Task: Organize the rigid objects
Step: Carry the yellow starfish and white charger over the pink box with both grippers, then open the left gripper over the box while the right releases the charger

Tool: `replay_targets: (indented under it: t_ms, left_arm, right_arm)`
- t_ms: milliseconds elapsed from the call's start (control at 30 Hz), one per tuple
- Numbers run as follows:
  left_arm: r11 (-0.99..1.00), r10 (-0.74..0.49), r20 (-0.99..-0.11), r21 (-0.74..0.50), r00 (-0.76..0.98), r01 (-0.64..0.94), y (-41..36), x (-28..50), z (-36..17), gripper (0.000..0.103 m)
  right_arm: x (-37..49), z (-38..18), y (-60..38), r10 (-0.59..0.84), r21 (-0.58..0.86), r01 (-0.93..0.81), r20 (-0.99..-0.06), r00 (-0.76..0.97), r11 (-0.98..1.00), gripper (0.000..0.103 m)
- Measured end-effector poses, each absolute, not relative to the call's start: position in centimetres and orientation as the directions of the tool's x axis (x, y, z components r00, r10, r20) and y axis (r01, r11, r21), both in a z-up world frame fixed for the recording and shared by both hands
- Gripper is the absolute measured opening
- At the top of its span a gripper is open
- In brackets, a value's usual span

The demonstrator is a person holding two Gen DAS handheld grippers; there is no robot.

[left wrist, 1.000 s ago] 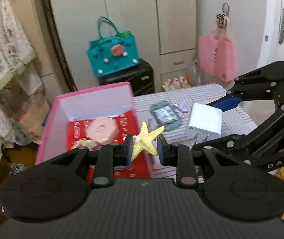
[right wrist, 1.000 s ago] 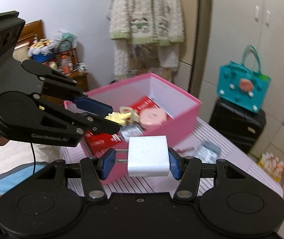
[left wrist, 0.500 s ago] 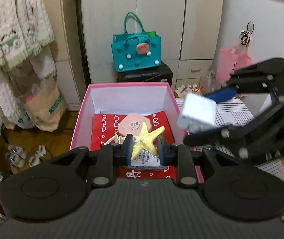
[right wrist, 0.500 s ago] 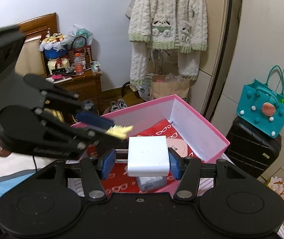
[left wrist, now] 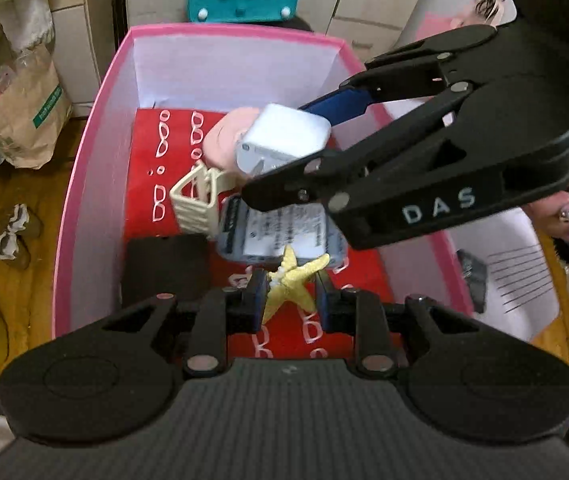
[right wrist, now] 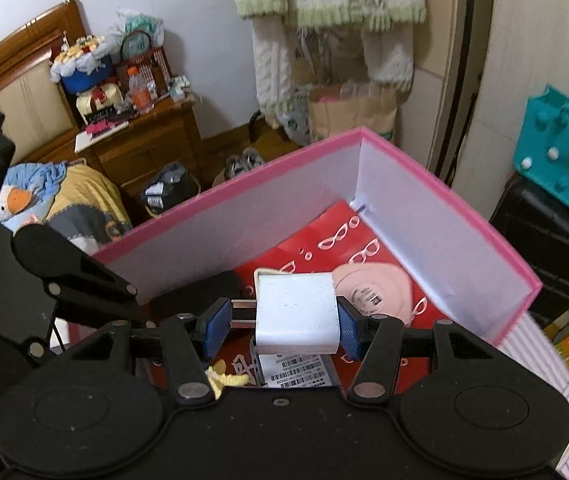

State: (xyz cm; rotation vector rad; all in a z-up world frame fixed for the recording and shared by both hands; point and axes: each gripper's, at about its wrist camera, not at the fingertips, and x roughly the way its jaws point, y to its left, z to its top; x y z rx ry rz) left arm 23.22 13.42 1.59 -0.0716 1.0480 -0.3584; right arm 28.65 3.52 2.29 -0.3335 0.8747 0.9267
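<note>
Pink box point(left wrist: 84, 184) below, "DAS" on right gripper point(left wrist: 292, 148)

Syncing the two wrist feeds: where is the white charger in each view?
Left wrist: white charger upper centre, clamped in the right tool, over the pink box.
Right wrist: white charger centre, between the right tool's blue pads.
Shared landmark: the pink round case on the box's red liner.

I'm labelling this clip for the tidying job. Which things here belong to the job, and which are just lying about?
Job: yellow starfish in left gripper; white charger in right gripper; pink box.

Lying about: teal bag, black suitcase, hanging cardigan, paper bag, shoes.
</note>
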Motion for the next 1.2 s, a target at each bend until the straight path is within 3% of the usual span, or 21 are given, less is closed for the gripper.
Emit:
replay_targets:
  t_ms: [333, 433, 533, 867, 1200]
  left_arm:
    - [0.949, -0.256, -0.879, -0.149, 0.402, 0.279, 13.1, 24.0, -0.3, 0.025]
    - [0.956, -0.241, -0.879, -0.141, 0.412, 0.258, 13.1, 24.0, -0.4, 0.039]
    - [0.953, -0.253, -0.873, -0.150, 0.418, 0.265, 13.0, 23.6, -0.3, 0.044]
    - [0.948, -0.294, -0.798, -0.173, 0.527, 0.267, 12.5, 20.7, 2.8, 0.051]
    - [0.943, -0.292, -0.733, -0.115, 0.615, 0.311, 9.4, 17.0, 6.9, 0.057]
  right_arm:
    - [29.3, -0.4, 4.5, 0.482, 0.086, -0.799, -0.834, 0.270, 0.595, 0.061]
    - [29.6, -0.8, 4.6, 0.468, 0.093, -0.801, -0.849, 0.247, 0.592, 0.062]
    - [29.4, -0.6, 4.5, 0.469, 0.096, -0.797, -0.847, 0.249, 0.597, 0.065]
    - [25.8, 4.7, -1.1, 0.591, 0.136, -0.765, -0.723, 0.358, 0.629, 0.065]
    - [20.0, 7.5, -9.3, 0.580, 0.096, -0.699, -0.644, 0.499, 0.708, 0.066]
